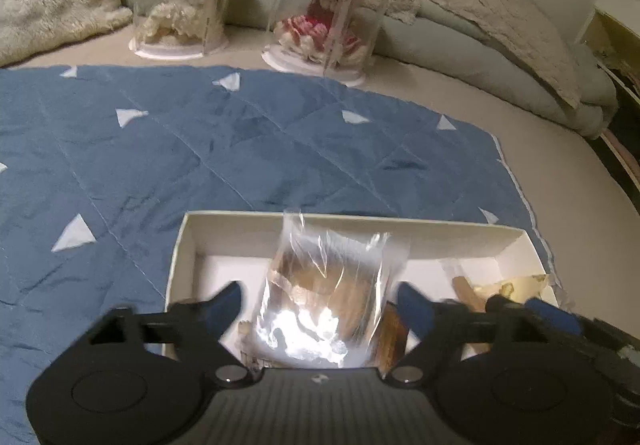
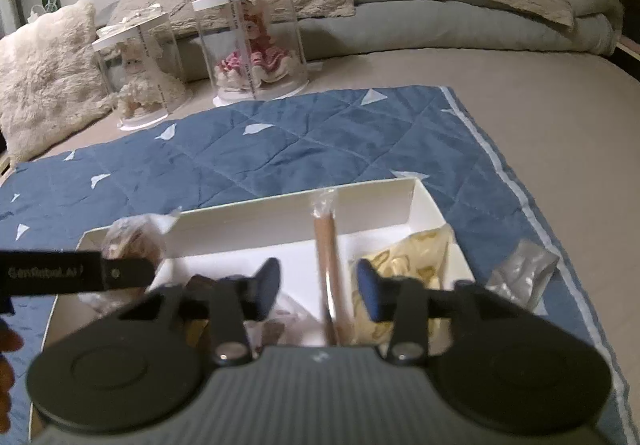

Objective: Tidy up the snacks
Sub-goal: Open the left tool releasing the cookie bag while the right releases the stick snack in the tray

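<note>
On the blue quilt (image 1: 168, 149) we see a white box (image 2: 372, 211) holding snacks. Our left gripper (image 1: 320, 303) spreads wide around a clear cookie bag (image 1: 320, 285); our right gripper (image 2: 318, 283) gapes over a stick (image 2: 330, 265).

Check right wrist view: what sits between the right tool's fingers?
A thin brown wrapped stick snack runs up between the right tool's open fingers, inside the white box. Contact is unclear.

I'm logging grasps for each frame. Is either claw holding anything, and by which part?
Neither. The left claw is open around the clear snack bag, not touching it; the right claw is open astride the wrapped stick.
</note>
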The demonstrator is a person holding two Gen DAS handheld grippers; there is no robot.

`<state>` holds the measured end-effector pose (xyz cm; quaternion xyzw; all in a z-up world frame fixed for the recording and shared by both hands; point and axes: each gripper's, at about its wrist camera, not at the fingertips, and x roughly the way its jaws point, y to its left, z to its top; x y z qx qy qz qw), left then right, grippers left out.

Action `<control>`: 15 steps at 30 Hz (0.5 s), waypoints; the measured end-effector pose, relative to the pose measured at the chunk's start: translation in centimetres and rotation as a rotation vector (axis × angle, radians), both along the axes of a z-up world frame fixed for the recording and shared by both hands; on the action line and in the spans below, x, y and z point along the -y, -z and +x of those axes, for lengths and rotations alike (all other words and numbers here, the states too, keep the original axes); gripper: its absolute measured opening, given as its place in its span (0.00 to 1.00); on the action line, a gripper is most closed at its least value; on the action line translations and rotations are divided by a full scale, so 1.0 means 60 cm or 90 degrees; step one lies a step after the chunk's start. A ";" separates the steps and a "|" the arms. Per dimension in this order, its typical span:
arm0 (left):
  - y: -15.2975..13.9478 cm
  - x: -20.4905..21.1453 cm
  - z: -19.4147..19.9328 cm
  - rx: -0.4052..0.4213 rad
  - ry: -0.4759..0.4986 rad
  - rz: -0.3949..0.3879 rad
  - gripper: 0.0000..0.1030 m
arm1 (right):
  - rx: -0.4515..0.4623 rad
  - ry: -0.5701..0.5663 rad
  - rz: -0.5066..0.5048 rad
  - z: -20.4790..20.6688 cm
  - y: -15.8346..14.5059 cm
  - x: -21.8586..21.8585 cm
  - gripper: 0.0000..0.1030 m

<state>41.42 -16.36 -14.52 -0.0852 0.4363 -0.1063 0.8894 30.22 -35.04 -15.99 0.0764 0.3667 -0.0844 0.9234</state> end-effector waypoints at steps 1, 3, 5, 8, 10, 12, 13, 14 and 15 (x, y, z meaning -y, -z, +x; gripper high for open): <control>-0.003 0.001 -0.002 0.008 0.002 0.005 0.93 | -0.003 0.001 0.002 0.000 0.000 0.001 0.56; -0.008 0.003 -0.003 0.008 0.010 0.011 0.95 | -0.009 0.004 0.009 -0.001 0.000 0.004 0.58; -0.009 0.002 -0.004 0.003 0.012 0.010 0.96 | -0.014 0.007 0.012 -0.002 -0.001 0.005 0.60; -0.011 0.001 -0.008 -0.007 0.014 0.018 0.97 | -0.017 0.016 0.013 -0.008 -0.005 0.007 0.65; -0.013 -0.004 -0.013 -0.011 0.015 0.021 0.97 | -0.020 0.019 0.018 -0.014 -0.010 0.008 0.68; -0.020 -0.008 -0.021 -0.010 0.015 0.026 0.98 | -0.022 0.022 0.023 -0.022 -0.017 0.008 0.72; -0.024 -0.010 -0.025 -0.009 0.015 0.028 0.98 | -0.022 0.022 0.024 -0.026 -0.020 0.007 0.74; -0.029 -0.013 -0.030 -0.008 0.015 0.031 0.99 | -0.022 0.021 0.023 -0.030 -0.023 0.006 0.75; -0.035 -0.016 -0.035 -0.006 0.016 0.032 1.00 | -0.020 0.022 0.021 -0.035 -0.028 0.005 0.78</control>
